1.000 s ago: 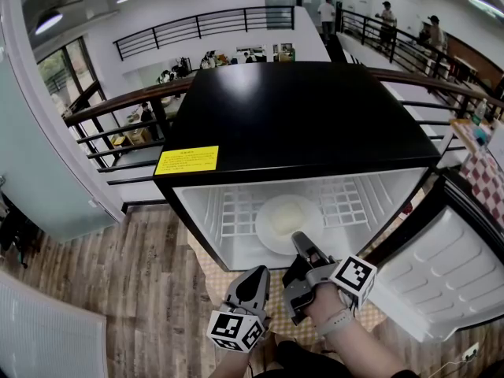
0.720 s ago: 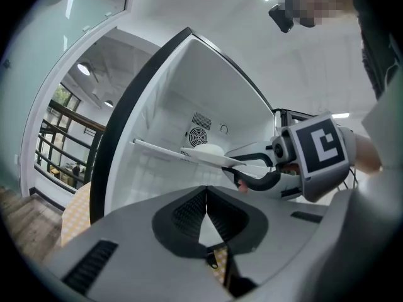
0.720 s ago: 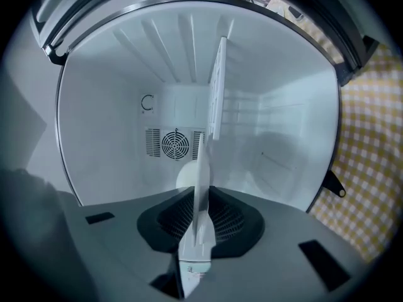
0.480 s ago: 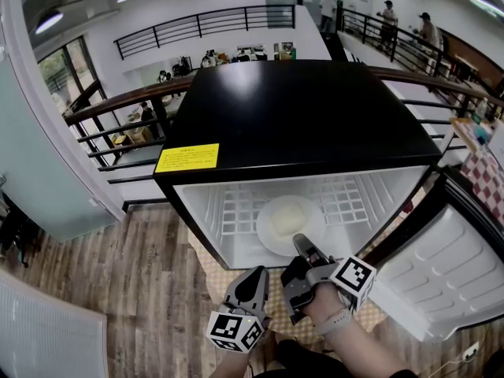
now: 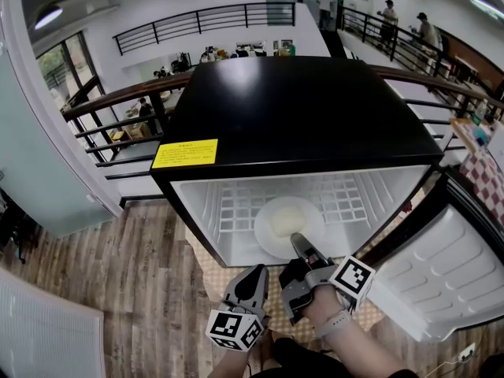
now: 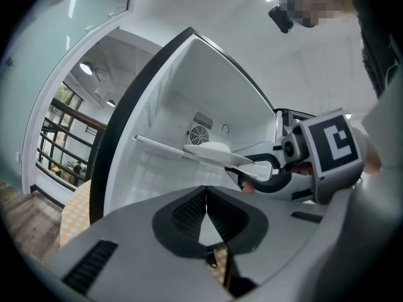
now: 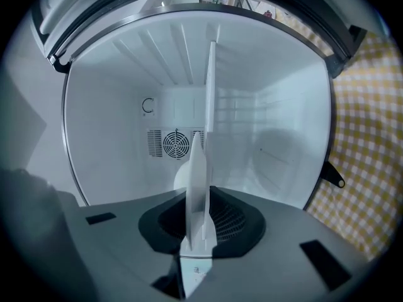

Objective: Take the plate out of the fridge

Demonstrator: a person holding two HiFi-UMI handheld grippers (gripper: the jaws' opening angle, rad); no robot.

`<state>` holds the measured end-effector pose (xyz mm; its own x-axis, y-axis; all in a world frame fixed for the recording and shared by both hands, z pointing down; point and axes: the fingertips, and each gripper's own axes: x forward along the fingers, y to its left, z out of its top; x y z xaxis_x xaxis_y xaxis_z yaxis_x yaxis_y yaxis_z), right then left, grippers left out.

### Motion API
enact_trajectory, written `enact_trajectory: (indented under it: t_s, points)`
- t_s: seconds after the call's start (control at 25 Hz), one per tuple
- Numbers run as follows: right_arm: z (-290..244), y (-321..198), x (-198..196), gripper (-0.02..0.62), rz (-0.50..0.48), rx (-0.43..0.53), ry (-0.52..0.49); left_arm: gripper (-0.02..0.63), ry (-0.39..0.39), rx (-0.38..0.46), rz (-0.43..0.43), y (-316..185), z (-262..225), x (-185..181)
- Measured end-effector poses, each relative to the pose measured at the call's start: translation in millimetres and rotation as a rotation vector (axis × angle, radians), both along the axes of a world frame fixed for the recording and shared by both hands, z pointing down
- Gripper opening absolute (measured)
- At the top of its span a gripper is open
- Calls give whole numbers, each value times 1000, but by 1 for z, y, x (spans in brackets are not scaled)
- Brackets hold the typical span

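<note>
A white plate (image 5: 282, 220) lies on the wire shelf (image 5: 346, 201) inside the open black fridge (image 5: 291, 116). My right gripper (image 5: 298, 242) reaches level into the fridge. Its jaws have just been closing, and they are now shut on the plate's near rim. In the right gripper view the plate (image 7: 197, 181) stands edge-on between the pads, and the right gripper (image 7: 198, 200) clamps it. The left gripper view shows the plate (image 6: 211, 150) and the right gripper (image 6: 253, 168) from the side. My left gripper (image 5: 253, 277) hangs back outside the fridge, shut and holding nothing.
The fridge door (image 5: 445, 270) stands open at the right. A yellow checked mat (image 5: 211, 277) lies under the fridge on the wooden floor (image 5: 118, 290). A fan vent (image 7: 175, 143) sits in the back wall. Railings and several people are far behind.
The right gripper's jaws have drawn together on the plate's near rim. Neither hand has shifted, and the plate still lies on the shelf.
</note>
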<state>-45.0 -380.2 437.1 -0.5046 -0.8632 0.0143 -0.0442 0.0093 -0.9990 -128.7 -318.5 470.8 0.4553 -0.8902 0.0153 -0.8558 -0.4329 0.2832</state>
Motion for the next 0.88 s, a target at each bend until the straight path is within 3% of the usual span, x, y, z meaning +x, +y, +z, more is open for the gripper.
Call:
enact_trajectory:
  t_s: [0.2, 0.68, 0.88]
  points:
    - [0, -2, -3, 54, -4, 30, -64, 8, -2, -6, 1, 0, 2, 0]
    - [-3, 7, 0, 46, 48, 42, -55, 8, -7, -15, 3, 2, 4, 0]
    - [-1, 7, -4, 48, 35, 52, -141, 8, -4, -17, 7, 3, 5, 0]
